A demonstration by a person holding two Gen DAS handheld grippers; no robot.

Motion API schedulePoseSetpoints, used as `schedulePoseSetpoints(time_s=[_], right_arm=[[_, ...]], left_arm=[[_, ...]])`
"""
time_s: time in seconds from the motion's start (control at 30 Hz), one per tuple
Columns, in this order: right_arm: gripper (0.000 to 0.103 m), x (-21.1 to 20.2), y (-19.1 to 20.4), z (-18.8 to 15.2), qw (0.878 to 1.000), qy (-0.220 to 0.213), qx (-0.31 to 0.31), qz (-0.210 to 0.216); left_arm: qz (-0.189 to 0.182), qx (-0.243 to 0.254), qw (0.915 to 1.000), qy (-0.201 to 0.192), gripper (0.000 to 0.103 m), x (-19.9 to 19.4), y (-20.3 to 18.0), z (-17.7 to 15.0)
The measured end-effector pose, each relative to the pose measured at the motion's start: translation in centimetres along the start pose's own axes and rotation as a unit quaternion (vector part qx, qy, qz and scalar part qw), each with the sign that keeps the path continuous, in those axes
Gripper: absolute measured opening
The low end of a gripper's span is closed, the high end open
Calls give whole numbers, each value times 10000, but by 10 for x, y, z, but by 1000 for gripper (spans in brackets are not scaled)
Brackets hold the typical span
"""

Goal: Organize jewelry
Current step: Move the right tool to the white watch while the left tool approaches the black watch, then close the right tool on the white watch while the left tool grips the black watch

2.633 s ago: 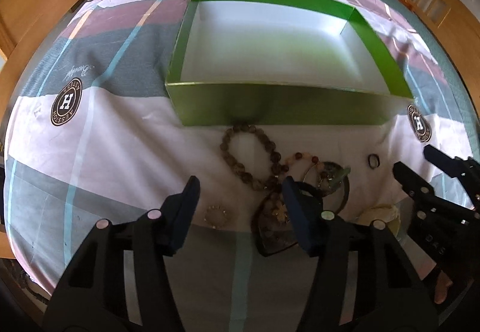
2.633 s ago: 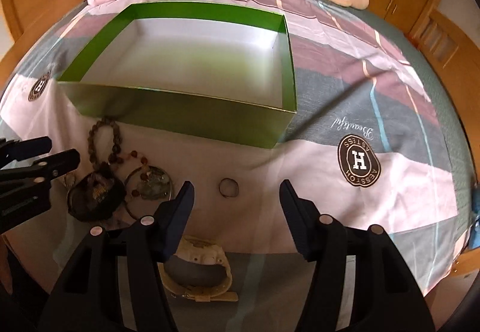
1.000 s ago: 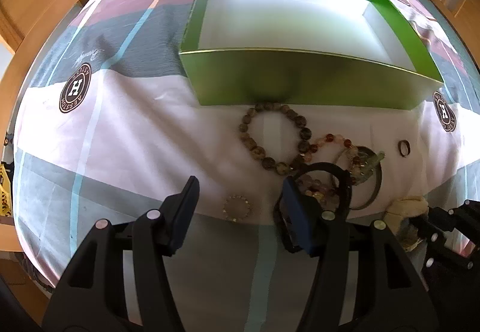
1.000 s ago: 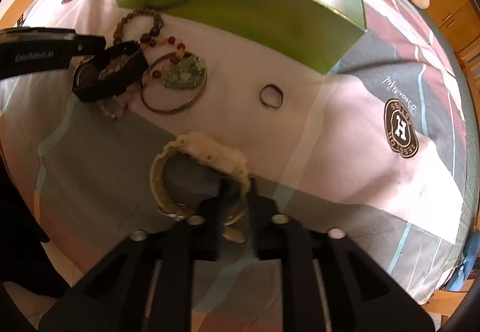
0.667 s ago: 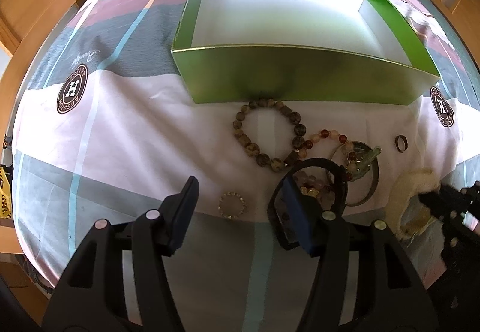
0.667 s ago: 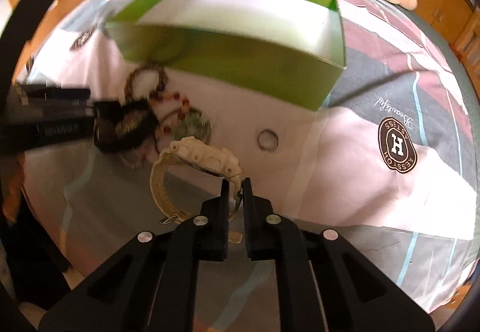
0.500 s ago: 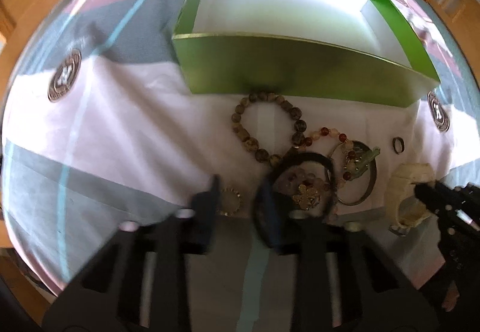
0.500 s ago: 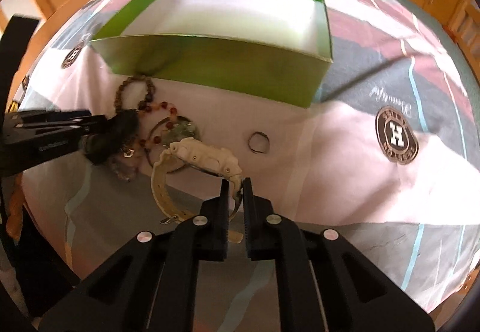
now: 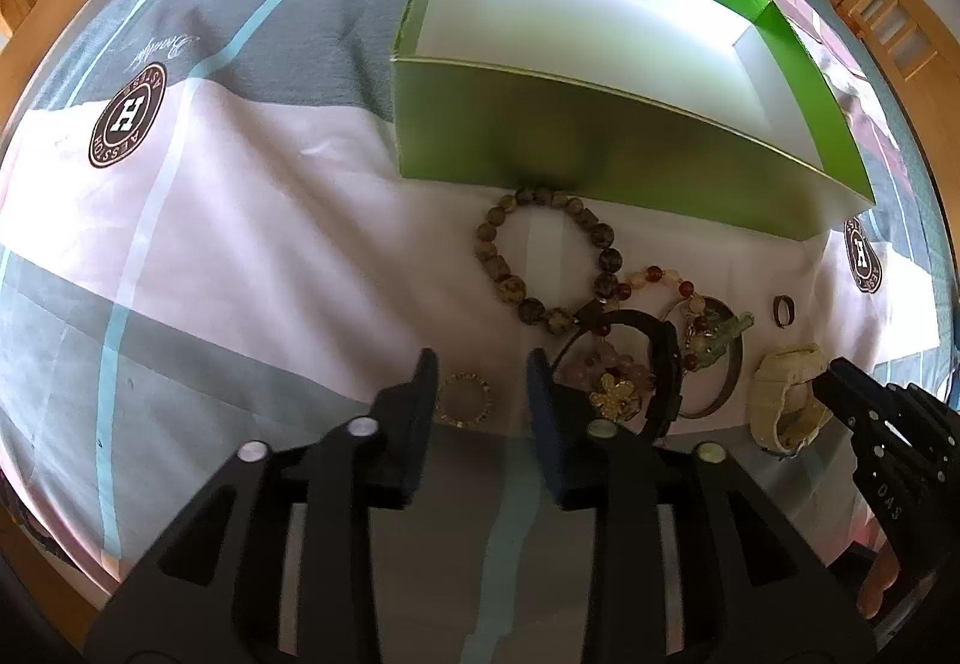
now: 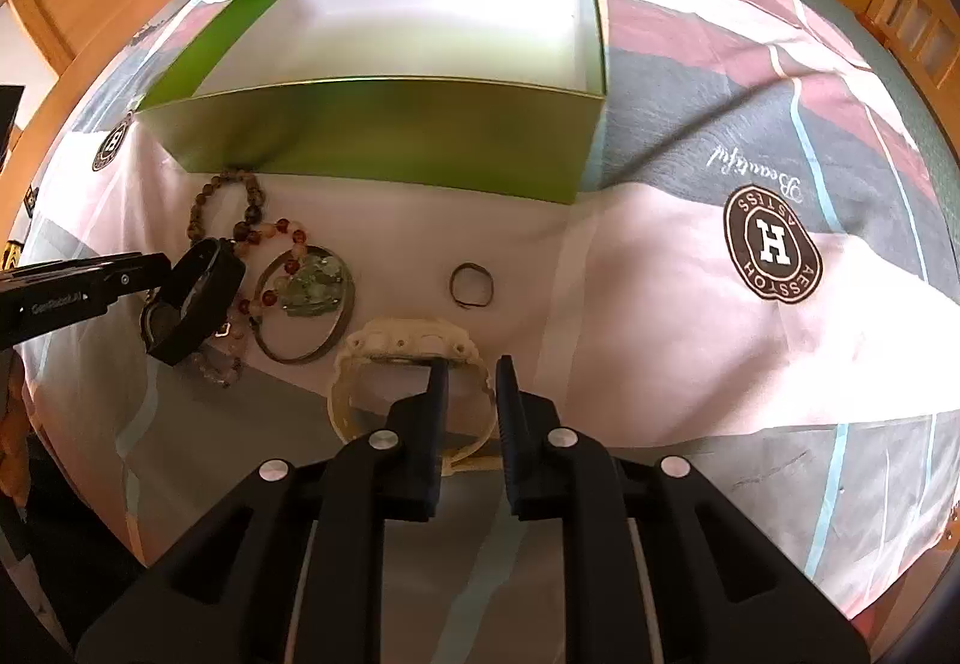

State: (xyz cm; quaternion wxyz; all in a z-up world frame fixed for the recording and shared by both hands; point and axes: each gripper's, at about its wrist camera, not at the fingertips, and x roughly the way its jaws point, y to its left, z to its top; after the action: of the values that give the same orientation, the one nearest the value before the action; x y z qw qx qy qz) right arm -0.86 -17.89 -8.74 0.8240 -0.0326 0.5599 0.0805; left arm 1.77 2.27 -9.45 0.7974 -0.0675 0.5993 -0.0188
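Both my views are bright with daylight, which seems to fall from the upper part of the frame. The white floor of the green box (image 9: 588, 21) is washed out, nearly glowing, while its near wall darkens to a murky olive at mid-frame. A soft shadow pools below that wall on the bedspread (image 9: 240, 244). The black gripper bodies at the bottom are almost featureless silhouettes. Fisheye bending is strong: straight stripes curve toward the edges, and the corners vignette to black. Focus is sharp at the centre and softens slightly toward the rim; I see no motion blur.
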Motion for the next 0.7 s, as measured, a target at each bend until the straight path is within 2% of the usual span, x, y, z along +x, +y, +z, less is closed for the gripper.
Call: schedulePoseSetpoints(time_s=[0.13, 0.23, 0.4, 0.53, 0.6, 0.7], right_arm=[[24, 5, -3, 1, 10000, 30, 37, -73], [25, 1, -11, 2, 9996, -22, 287, 64], [39, -7, -28, 5, 9974, -170, 680, 189], [39, -10, -33, 7, 9973, -118, 708, 162], [40, -7, -33, 6, 9979, -19, 651, -58], [40, 1, -32, 1, 9975, 208, 663, -131]], left_arm=[[56, 98, 9999, 59, 37, 5, -7, -1], [83, 124, 9999, 82, 38, 6, -8, -2], [68, 42, 9999, 99, 47, 6, -5, 0], [-67, -48, 9999, 64, 48, 0, 1, 0], [-124, -47, 9999, 42, 49, -3, 3, 0], [-54, 58, 10000, 43, 49, -3, 1, -3]])
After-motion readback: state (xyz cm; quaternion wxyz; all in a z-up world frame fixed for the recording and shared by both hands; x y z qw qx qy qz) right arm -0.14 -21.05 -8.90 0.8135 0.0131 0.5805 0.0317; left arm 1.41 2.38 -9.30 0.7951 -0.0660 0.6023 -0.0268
